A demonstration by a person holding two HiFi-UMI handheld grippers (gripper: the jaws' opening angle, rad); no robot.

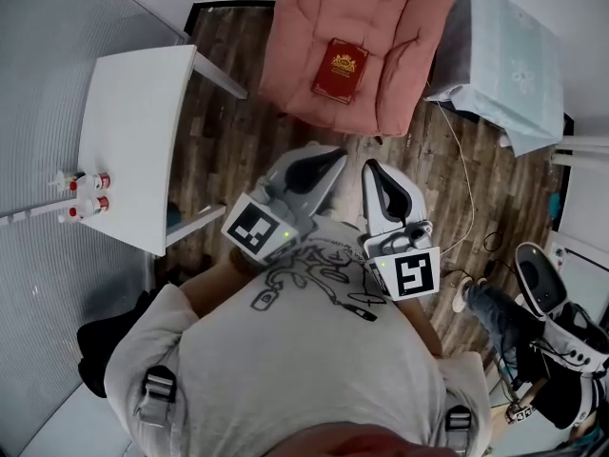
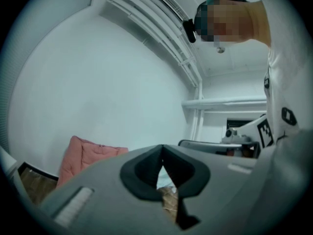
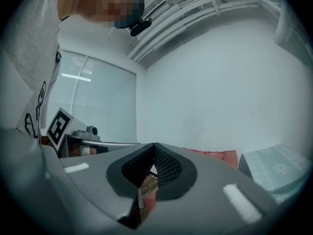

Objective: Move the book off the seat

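While the book [image 1: 341,69] lies flat on the cushion of the pink armchair [image 1: 400,27] at the top of the head view, both grippers are held close to the person's chest, well apart from it and pointing toward the chair. The left gripper [image 1: 336,156] and the right gripper [image 1: 370,168] sit side by side over the wooden floor [image 1: 238,112]. A white table [image 1: 133,122] stands to the left with small bottles [image 1: 84,194] near its edge. A table under a pale cloth [image 1: 509,50] stands just right of the armchair, and a thin cable [image 1: 466,184] trails across the floor below it.

Seen from the left gripper view, that gripper's dark pads meet at the tips, closed with nothing between them. The pink armchair shows low at the left against a plain wall, and the other gripper's marker cube shows at the right.

From the right gripper view, its jaws are likewise pressed together and empty. Beyond them are the armchair's pink top edge and, to the right, the cloth-covered table.
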